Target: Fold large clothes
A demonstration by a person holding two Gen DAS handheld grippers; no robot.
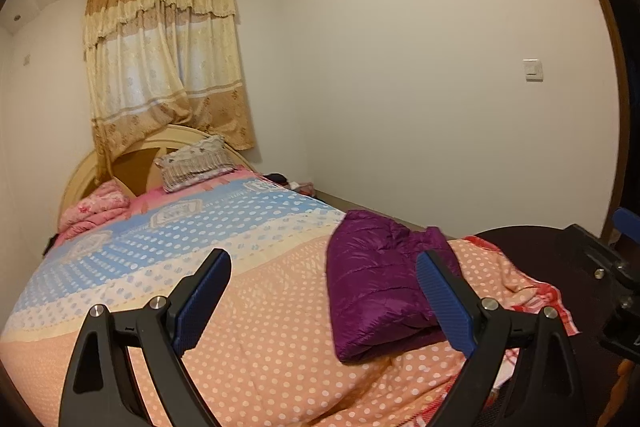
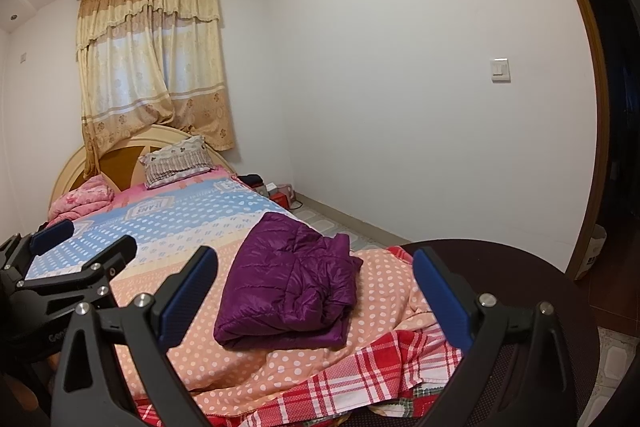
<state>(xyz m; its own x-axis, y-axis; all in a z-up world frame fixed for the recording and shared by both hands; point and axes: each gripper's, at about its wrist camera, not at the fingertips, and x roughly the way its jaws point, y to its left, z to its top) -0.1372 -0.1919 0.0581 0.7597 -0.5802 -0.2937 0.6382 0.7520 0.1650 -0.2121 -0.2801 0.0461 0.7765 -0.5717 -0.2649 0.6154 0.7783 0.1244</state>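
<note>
A purple quilted jacket [image 1: 376, 283] lies folded into a compact bundle near the foot of the bed, on the orange dotted part of the bedspread [image 1: 264, 315]. In the right wrist view the same jacket [image 2: 288, 287] sits between and beyond the fingers. My left gripper [image 1: 324, 291] is open, raised above the bed, its right pad overlapping the jacket's edge in the picture. My right gripper [image 2: 316, 287] is also open and holds nothing. The left gripper [image 2: 80, 251] also shows at the left edge of the right wrist view, and the right gripper's body shows at the right edge of the left wrist view.
A dotted blue, white and orange bedspread [image 2: 172, 223] covers the bed. A patterned pillow [image 2: 176, 159] and a pink blanket [image 2: 80, 203] lie by the headboard. A red checked cloth [image 2: 360, 371] hangs at the foot. A dark round surface [image 2: 520, 283] stands right. Wall on the right.
</note>
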